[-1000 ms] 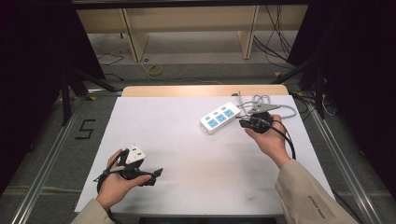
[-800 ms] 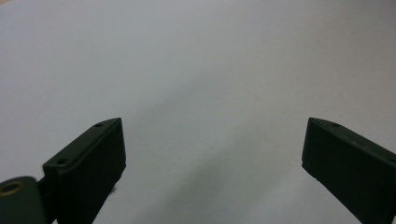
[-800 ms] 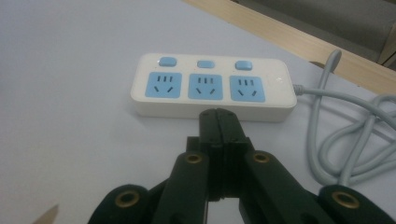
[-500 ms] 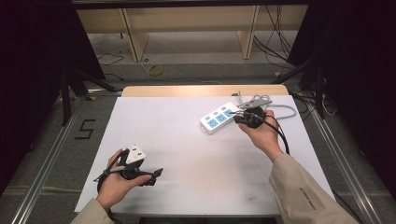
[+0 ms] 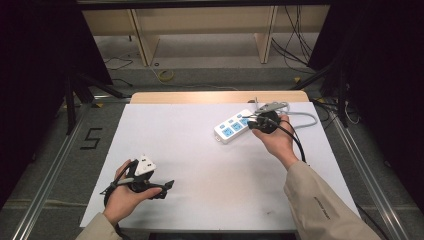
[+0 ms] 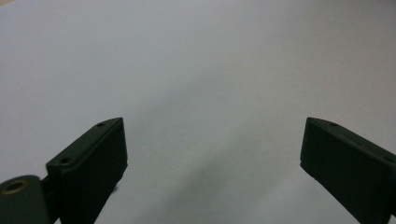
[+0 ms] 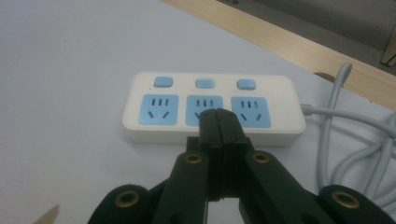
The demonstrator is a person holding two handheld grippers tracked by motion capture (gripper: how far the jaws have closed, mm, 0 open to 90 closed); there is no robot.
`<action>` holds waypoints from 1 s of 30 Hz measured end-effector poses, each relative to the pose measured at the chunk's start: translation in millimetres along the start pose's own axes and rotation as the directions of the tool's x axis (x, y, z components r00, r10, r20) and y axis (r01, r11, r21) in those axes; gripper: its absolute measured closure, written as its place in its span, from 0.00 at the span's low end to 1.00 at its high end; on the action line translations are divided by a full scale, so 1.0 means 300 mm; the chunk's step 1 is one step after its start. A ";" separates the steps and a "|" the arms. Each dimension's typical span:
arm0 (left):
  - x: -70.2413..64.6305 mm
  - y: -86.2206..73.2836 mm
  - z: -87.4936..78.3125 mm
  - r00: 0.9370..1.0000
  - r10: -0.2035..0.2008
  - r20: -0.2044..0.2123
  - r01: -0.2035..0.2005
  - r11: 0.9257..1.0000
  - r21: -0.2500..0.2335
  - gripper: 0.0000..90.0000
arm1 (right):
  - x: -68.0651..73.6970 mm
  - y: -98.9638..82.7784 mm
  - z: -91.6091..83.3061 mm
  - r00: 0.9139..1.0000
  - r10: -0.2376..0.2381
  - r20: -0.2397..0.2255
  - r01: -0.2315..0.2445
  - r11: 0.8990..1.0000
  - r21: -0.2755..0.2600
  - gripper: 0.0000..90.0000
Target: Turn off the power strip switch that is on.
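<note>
Right fingers: pressed flat together, nothing between them; the tips of the right gripper (image 7: 218,116) sit over the front edge of the middle socket of the power strip (image 7: 212,108).
Left fingers: standing wide apart, empty; between the left gripper (image 6: 212,154) pads there is only bare white surface.
Power strip: white, three blue sockets in a row, a blue switch button (image 7: 205,83) behind each; lies flat at the far right of the worktop (image 5: 200,165), angled, with the right gripper (image 5: 251,123) at its near end.
Cable: grey-white cable (image 7: 355,140) leaves the strip's end and loops loosely just beside it, toward the worktop's far right corner.
Right hand: the right hand (image 5: 276,140) holds its tool low over the strip, forearm coming in from the near right.
Left hand: the left hand (image 5: 125,192) rests at the near left corner, its gripper (image 5: 160,187) lying level, well apart from the strip.
Progress: looks like an early stage. Closed tips aimed at the strip suggest a poke at a switch or a nudge, not a grasp; whether they touch the casing I cannot tell.
Left to do: by my reading, the press or push itself; no plug is in any socket.
</note>
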State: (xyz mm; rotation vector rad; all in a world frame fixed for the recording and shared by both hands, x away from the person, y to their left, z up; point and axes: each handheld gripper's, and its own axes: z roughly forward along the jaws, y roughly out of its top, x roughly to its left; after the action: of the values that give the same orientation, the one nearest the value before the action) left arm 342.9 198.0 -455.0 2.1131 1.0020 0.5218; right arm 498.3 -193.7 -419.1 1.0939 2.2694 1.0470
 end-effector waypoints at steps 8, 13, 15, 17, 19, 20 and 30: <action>0.000 0.000 0.001 1.000 0.001 -0.001 -0.001 1.000 0.000 0.08 | -0.004 0.004 0.025 1.000 0.002 0.007 -0.002 1.000 0.014 1.00; 0.001 -0.001 0.000 1.000 0.002 0.000 -0.002 1.000 0.001 0.08 | -0.001 0.020 0.036 1.000 -0.006 0.008 0.006 1.000 0.019 1.00; 0.000 -0.001 0.000 1.000 0.000 0.000 0.000 1.000 0.000 0.08 | -0.001 0.024 0.038 1.000 -0.009 0.006 0.009 1.000 0.019 1.00; 0.000 -0.001 0.000 1.000 0.000 0.000 0.000 1.000 0.000 0.08 | 0.000 0.034 0.046 1.000 -0.006 0.006 0.006 1.000 0.019 1.00; 0.000 -0.001 -0.001 1.000 0.001 0.000 -0.001 1.000 0.001 0.08 | -0.002 0.038 0.050 1.000 -0.004 0.007 0.004 1.000 0.017 1.00; 0.000 -0.001 -0.001 1.000 0.001 0.000 -0.001 1.000 0.001 0.08 | -0.004 0.040 0.052 1.000 -0.003 0.007 0.003 1.000 0.016 1.00; 0.000 -0.002 0.000 1.000 0.003 -0.002 -0.003 1.000 0.003 0.08 | -0.013 0.060 0.068 1.000 0.002 0.011 -0.003 1.000 0.018 1.00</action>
State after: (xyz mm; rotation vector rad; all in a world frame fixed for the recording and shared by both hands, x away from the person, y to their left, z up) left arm 342.7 198.2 -455.4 2.1174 1.0014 0.5238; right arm 522.2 -180.1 -418.2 1.1071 2.2736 1.0212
